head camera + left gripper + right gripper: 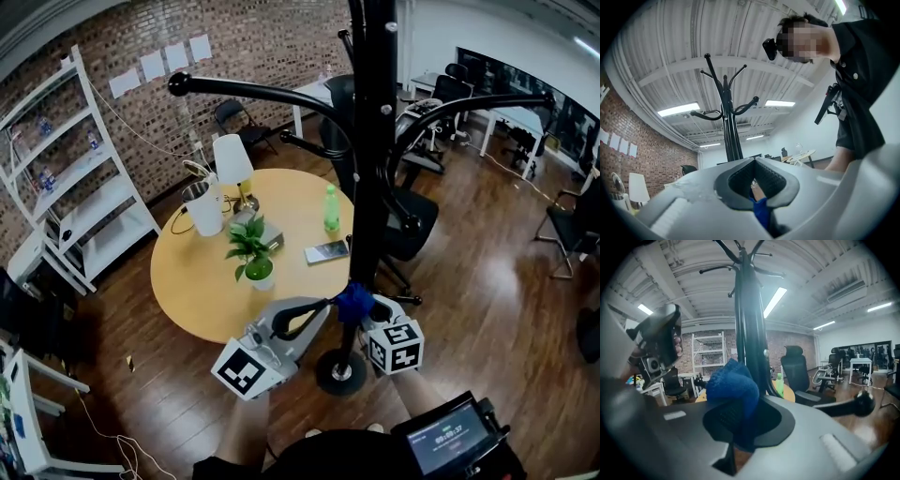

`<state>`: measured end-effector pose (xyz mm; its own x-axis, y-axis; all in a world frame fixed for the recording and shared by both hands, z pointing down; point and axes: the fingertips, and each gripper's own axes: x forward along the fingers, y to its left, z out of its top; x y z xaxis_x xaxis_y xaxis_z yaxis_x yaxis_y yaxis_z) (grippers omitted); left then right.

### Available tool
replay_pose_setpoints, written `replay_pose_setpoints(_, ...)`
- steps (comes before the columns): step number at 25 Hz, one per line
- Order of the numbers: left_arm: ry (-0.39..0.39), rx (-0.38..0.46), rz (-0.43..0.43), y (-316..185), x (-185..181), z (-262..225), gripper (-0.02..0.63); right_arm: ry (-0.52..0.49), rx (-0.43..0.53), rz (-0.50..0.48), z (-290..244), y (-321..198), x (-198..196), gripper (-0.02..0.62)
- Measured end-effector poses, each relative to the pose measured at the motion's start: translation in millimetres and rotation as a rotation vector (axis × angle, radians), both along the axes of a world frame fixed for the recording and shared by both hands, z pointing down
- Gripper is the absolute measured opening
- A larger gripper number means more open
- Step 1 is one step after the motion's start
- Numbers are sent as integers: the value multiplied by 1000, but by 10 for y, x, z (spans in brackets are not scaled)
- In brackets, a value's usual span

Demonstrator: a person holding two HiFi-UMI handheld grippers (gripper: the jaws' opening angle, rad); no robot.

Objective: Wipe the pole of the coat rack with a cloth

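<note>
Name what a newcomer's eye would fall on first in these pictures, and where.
The black coat rack pole rises up the middle of the head view, its curved hooks spreading to both sides. Low against it, a blue cloth is pinched by the left tool and right tool. Behind stands a round wooden table.

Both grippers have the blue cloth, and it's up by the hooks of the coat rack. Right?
Not quite. The left gripper and the right gripper do both hold the blue cloth, but it sits low on the coat rack pole, a little above the base, not up at the top. The head view shows this.
</note>
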<state>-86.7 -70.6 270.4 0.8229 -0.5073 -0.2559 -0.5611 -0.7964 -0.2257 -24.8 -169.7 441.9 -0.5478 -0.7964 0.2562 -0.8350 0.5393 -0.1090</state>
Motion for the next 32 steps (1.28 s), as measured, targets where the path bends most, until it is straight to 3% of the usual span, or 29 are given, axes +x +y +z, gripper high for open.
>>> replay_pose_setpoints(5,-7,-15,-4,-3,-49,50,3,28,-38,6,226,-10,-27,48)
replay_pose_setpoints(10,-10,-11,3,-13,-128,60,3,-15,-24,38,58,5,-6,48)
replay_pose_setpoints(23,36,45,69,56,-349,-103,3,-180,408,84,-2308,87,53,48)
replay_pose_setpoints(32,30,43,34,5,-641,-97,3,-248,584,113,-3107,178,114,48)
